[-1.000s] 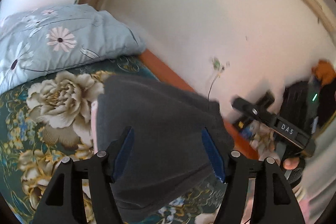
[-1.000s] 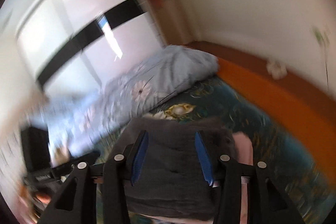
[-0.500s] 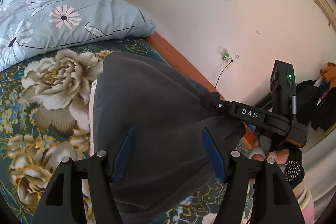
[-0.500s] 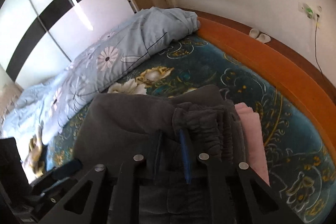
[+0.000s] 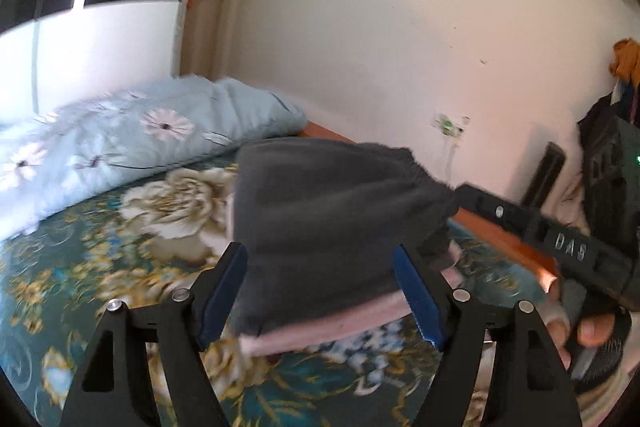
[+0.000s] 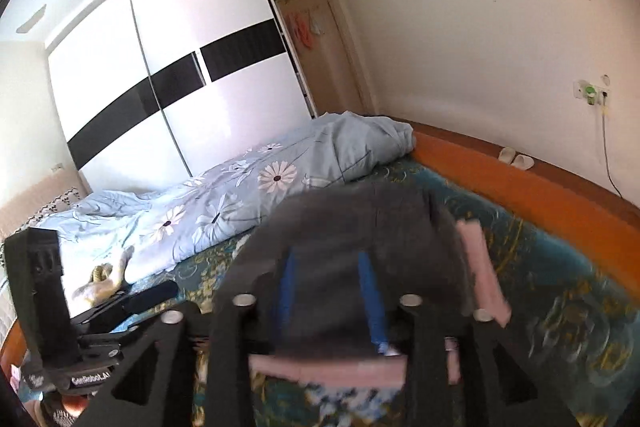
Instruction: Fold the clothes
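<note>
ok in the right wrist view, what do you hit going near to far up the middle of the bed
pink garment → dark grey garment → light blue floral duvet → white wardrobe with black band

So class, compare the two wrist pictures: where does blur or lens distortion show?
Left wrist view: the folded dark grey garment and floral teal bedspread are smeared; walls bow.
Right wrist view: the garment and pink folded cloth are smeared, while the white wardrobe stays sharp but curved.

Folded grey garment (image 5: 332, 227) atop pink clothing (image 5: 332, 327) on floral bedspread (image 5: 80, 267), between opening jaws.
</note>
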Demonstrator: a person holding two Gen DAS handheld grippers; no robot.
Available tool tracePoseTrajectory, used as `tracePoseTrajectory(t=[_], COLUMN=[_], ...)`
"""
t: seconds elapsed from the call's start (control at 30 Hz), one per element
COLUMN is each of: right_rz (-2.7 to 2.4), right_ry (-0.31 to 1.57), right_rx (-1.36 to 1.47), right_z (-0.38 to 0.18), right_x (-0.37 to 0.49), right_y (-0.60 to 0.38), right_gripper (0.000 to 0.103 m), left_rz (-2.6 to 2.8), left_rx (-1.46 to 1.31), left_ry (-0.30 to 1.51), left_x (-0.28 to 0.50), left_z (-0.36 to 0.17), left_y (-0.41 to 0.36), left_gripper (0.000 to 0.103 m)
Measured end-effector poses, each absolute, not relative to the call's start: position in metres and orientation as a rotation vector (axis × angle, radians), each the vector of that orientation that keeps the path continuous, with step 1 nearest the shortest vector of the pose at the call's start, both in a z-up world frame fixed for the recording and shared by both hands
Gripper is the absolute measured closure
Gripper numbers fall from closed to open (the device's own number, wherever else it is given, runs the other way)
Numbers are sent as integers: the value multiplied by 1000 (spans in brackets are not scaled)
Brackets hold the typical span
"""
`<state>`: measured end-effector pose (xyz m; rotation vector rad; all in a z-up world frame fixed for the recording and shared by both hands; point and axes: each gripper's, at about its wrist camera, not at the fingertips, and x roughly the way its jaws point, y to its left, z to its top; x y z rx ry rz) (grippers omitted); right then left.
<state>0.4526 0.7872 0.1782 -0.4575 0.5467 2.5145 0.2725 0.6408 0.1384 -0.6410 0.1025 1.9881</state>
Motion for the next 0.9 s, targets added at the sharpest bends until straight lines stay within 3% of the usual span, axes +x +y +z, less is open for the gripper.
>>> tracePoseTrajectory(t=[0.1,0.23,0.37,0.57,0.63,0.9], right_rz=[2468,2402,2372,2323,2285,2240], right_ry=[531,600,459,374,356,340], right_rx=[-440,-408,-437,-455,-476,-499], right_z=[144,96,74,66,62,59], right_x=[454,443,426,419,415,408], right_y=[760,743,731,720,719,718], right_gripper=[58,58,57,46,43,27], left_rz=[2074,2202,2250,2328,2338,2348], left_rx=[-643,-681,-634,-520,-513,-497], left_ry=[27,83,64,76,128,160], left_x=[281,281,275,274,274,282], left_z=[111,78,68,58,52,53], left_y=[618,611,609,607,611,614], left_gripper=[19,18,14,11,5,4])
